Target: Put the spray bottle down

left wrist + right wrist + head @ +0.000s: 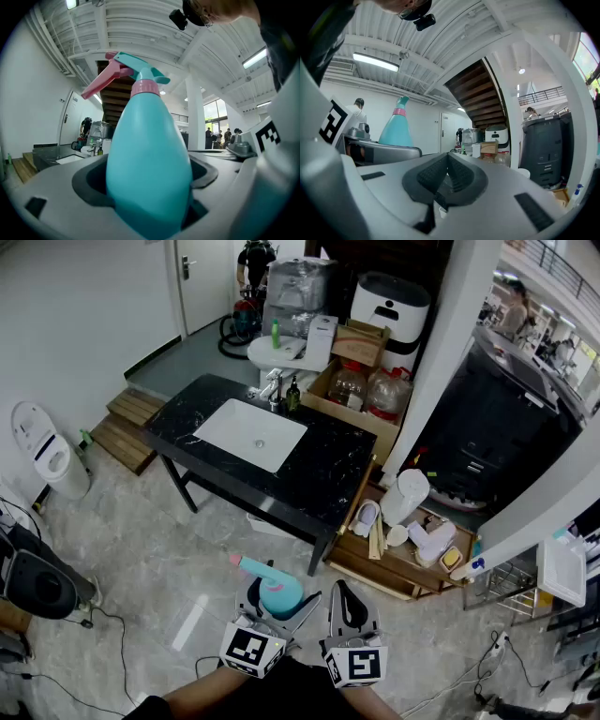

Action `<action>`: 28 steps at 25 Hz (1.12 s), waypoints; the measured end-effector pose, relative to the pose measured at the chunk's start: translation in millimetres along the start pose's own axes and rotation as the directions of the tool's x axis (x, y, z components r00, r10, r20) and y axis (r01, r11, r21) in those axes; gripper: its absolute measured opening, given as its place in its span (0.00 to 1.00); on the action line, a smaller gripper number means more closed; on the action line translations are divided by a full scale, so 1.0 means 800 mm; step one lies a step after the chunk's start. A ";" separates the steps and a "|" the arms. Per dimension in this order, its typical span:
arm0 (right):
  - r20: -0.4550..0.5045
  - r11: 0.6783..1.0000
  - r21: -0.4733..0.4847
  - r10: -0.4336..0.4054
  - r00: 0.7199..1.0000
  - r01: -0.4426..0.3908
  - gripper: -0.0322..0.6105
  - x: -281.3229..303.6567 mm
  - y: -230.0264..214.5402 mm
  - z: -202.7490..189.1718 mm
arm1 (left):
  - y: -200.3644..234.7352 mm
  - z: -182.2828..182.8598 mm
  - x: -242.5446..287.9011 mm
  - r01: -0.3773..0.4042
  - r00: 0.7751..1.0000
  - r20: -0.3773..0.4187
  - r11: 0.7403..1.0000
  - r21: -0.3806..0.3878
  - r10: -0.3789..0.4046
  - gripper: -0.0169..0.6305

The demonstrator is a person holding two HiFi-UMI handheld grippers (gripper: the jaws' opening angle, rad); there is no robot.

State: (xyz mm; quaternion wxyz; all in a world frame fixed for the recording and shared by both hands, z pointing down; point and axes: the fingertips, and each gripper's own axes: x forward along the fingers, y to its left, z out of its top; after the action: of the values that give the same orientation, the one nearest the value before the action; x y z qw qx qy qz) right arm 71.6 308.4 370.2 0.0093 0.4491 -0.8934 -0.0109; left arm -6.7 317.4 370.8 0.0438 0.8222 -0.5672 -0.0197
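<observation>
Down low in front of the person, the left gripper (281, 604) is clamped wide on the spray bottle (278, 589), both pads hugging its fat teal belly. The bottle is up off the floor (169, 559), carried between those jaws. Its long axis runs upright, pink collar and spray head on top, and in the left gripper view the nozzle and pink trigger (101, 84) point off to the left. From the head view that spray head leans up and left, toward the table.

Right beside it, the right gripper (343, 592) is clenched on nothing, ribbed pads pressed together.

Looking outward now: straight ahead stands a black table (328, 465) with a white sink (251, 435) set into it, a tap and a small dark bottle (293, 395) at its far edge. Ahead and to the right, a wooden tray (375, 573) on the floor is crowded with white containers. Behind the table sits a cardboard box (361, 343) with clear jugs. Far left there's a white bin (52, 460) and wooden steps (127, 427); a person (255, 261) stands at the far doorway.
</observation>
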 end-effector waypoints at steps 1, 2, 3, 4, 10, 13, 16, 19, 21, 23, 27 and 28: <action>0.000 1.000 0.001 -0.001 1.000 0.001 0.07 -0.003 0.000 -0.001 | -0.001 -0.003 -0.001 -0.003 1.000 -0.004 1.000 -0.004 0.003 0.71; 0.002 1.000 0.004 -0.001 1.000 0.001 0.07 -0.006 -0.001 -0.002 | -0.002 -0.005 -0.002 -0.006 1.000 -0.008 1.000 -0.006 0.005 0.71; 0.008 1.000 0.008 0.001 1.000 -0.001 0.07 -0.009 -0.001 -0.001 | -0.004 -0.008 -0.003 -0.008 1.000 -0.011 1.000 -0.006 0.008 0.71; 0.019 1.000 0.016 0.006 1.000 -0.006 0.07 -0.012 -0.001 0.001 | -0.005 -0.010 -0.004 -0.010 1.000 -0.015 1.000 -0.003 0.010 0.71; 0.043 0.999 0.029 0.013 0.999 -0.014 0.07 -0.026 -0.005 0.004 | -0.002 -0.011 -0.011 -0.040 0.999 -0.014 0.999 0.020 0.041 0.71; 0.032 0.999 0.037 0.011 0.999 -0.013 0.07 -0.027 -0.006 0.000 | 0.007 -0.009 -0.013 -0.058 0.998 -0.014 0.998 0.027 0.058 0.71; 0.031 0.999 0.041 0.005 0.999 -0.006 0.07 -0.026 -0.010 -0.003 | 0.015 -0.008 -0.011 -0.069 0.997 -0.018 0.997 0.037 0.069 0.71; 0.027 0.999 0.051 0.001 1.000 -0.002 0.07 -0.023 -0.013 -0.006 | 0.026 -0.009 -0.009 -0.080 0.996 -0.024 0.996 0.037 0.080 0.71; 0.018 0.999 0.052 -0.005 1.000 0.004 0.07 -0.020 -0.014 -0.009 | 0.034 -0.011 -0.006 -0.084 0.996 -0.028 0.996 0.032 0.084 0.71; 0.008 0.999 0.045 -0.012 1.000 0.012 0.07 -0.015 -0.016 -0.012 | 0.041 -0.013 -0.001 -0.083 0.996 -0.032 0.996 0.027 0.084 0.71; -0.008 0.999 0.030 -0.034 0.999 0.034 0.07 -0.005 -0.027 -0.016 | 0.049 -0.019 0.018 -0.070 0.997 -0.038 0.997 0.014 0.070 0.71; -0.010 0.999 0.029 -0.041 0.999 0.041 0.07 -0.003 -0.030 -0.016 | 0.050 -0.020 0.024 -0.063 0.997 -0.040 0.998 0.012 0.063 0.71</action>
State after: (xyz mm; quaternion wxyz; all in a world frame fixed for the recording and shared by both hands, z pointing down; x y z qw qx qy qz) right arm 92.8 295.3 382.7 0.0069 0.4675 -0.8840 0.0042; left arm -35.5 286.4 390.6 0.0511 0.8043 -0.5920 0.0013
